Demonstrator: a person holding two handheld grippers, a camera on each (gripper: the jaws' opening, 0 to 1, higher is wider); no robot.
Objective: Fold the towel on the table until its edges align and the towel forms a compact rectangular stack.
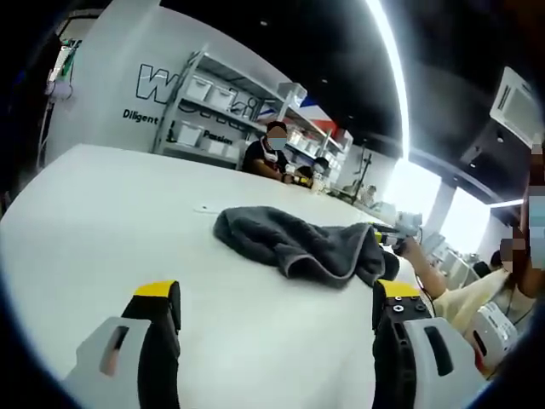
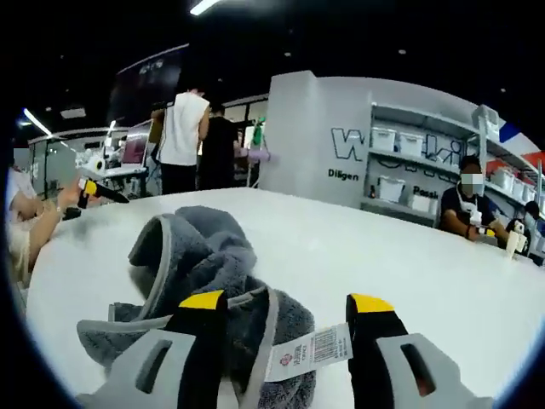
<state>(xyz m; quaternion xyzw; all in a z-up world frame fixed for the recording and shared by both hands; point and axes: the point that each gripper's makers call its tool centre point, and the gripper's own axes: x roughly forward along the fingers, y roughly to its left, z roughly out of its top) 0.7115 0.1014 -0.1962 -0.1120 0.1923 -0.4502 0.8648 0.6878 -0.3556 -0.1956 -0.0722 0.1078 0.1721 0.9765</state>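
Looking along your left gripper [image 1: 277, 319], you have the towel [image 1: 302, 243] lying ahead of the jaws and a little to their right, a crumpled dark grey heap on the white table [image 1: 111, 213], with bare tabletop between the yellow fingertips [image 1: 156, 290] and the cloth. Its long axis runs across that view from upper left to lower right, and a pale-edged hem curls along the near side. The left jaws stand wide apart with nothing between them, well short of the fabric. Turning to the right gripper view, the relation is quite different: your right gripper [image 2: 288, 305] is right at the towel [image 2: 200, 256], whose bunched bulk rises ahead and to the left of the jaws, while a hemmed corner and its white care label [image 2: 311, 351] sit in the gap between them. The right jaws are also spread wide; the left finger overlaps the cloth in the picture, but whether it presses on it you cannot tell, and nothing is clamped. Judging from both views, your right hand is much the nearer, so the labelled corner is the natural first grasp, with the left reaching forward and rightward to the far end before you spread the heap flat.
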